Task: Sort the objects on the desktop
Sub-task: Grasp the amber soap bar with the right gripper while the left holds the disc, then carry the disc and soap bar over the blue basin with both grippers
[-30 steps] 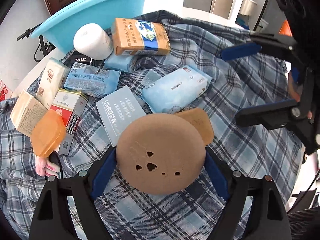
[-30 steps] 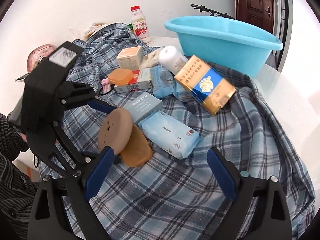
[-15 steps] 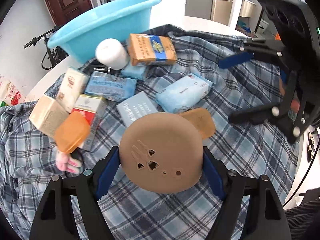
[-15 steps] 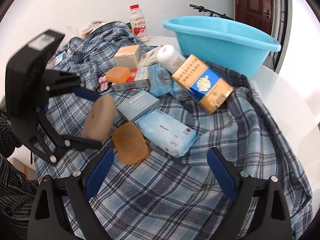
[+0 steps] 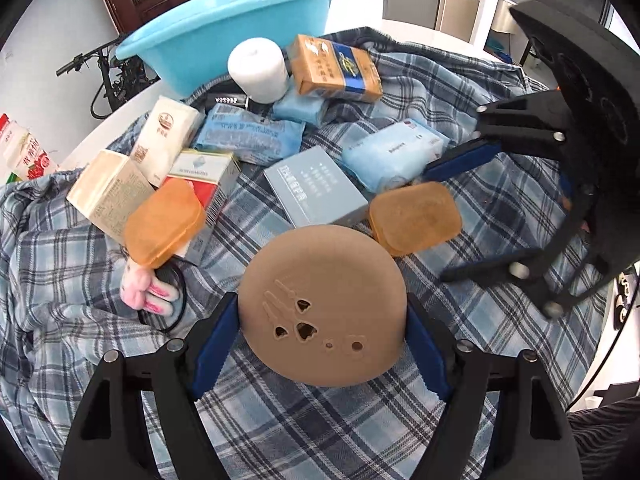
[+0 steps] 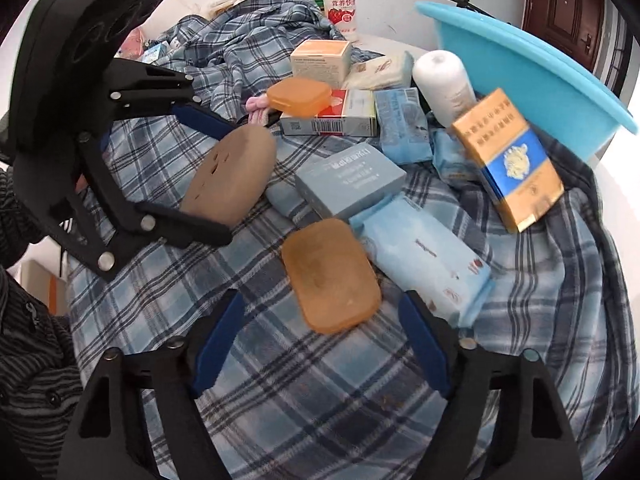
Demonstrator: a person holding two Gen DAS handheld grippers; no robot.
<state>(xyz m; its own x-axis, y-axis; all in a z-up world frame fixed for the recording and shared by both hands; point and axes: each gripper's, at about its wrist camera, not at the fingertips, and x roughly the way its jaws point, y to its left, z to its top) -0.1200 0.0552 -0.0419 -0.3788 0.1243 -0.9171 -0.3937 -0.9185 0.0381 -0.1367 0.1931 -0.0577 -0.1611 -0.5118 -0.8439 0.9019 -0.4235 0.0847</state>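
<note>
Your left tool (image 5: 322, 322) squeezes the round brown disc (image 5: 324, 306) by its two edges and holds it up off the cloth (image 5: 360, 432). Gripping the rim that way probably keeps the flat disc from slipping while you carry it.

Your right tool (image 6: 320, 350) holds nothing. Its jaws have just been closing, and they now sit on either side of the near orange box (image 6: 331, 274), which lies flat on the cloth. The pads do not press it yet. I think you put them there to grab it next.

The blue tub (image 6: 532, 68) waits at the far edge of the table, likely the place things go.

Count them: two orange boxes, the near one and another (image 6: 299, 95) resting on the red-and-white carton (image 6: 340, 118). One disc. One white roll (image 6: 442, 76). One tub. One gold-and-blue pack (image 6: 512, 160). One grey box (image 6: 352, 180).
</note>
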